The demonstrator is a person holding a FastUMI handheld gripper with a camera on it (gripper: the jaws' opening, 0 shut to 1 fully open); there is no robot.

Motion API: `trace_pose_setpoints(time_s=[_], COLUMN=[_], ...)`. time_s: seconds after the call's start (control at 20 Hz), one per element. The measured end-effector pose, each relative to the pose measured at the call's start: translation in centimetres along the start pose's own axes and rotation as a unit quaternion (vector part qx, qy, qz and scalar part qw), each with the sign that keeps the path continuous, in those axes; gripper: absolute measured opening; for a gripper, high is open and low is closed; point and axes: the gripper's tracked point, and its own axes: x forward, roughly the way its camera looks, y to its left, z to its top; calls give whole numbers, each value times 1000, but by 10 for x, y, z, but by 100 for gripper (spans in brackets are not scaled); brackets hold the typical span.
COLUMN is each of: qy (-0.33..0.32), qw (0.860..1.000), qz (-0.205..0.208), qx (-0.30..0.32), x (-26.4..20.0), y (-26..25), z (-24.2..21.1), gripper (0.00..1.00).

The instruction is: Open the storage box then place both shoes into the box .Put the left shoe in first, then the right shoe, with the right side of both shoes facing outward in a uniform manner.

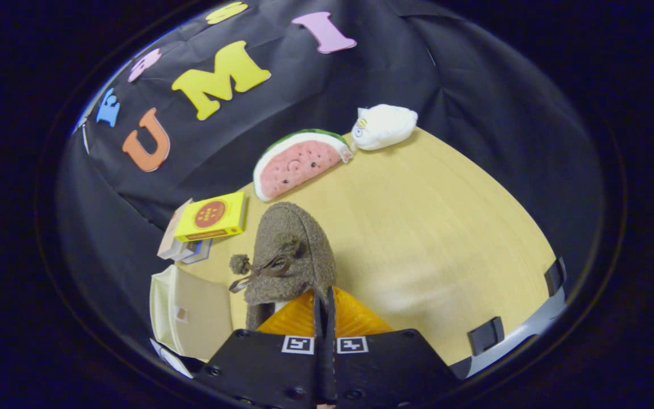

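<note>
A grey-brown fuzzy shoe (293, 250) with a brown lace bow and pom-poms hangs over the wooden table (429, 238), toe pointing away from me. My gripper (325, 298) is shut on the rim of the shoe's opening at its right side, and the two fingers stand almost together with the thin rim between them. The shoe's orange lining (355, 318) shows just behind the fingers. To the left of the shoe, below it, sits the cream storage box (191, 312), with a pale flat panel facing me. Whether its door is open I cannot tell.
A yellow carton (212, 217) lies on a small stack of books (182, 249) beyond the storage box. At the table's far edge lie a watermelon plush (298, 162) and a white plush (384, 126). Black clips (487, 335) sit on the table's near right rim.
</note>
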Motion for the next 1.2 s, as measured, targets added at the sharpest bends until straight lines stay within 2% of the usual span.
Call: trace_pose_setpoints(time_s=[0.3, 0.6, 1.0, 1.2], qy=[-9, 7, 30, 29], qw=[997, 992, 990, 993], qz=[50, 74, 105, 81], qx=[-59, -98, -89, -83], x=[-20, -11, 10, 30], y=[135, 229, 308, 315], z=[-22, -52, -104, -124], gripper=[0, 0, 0, 0])
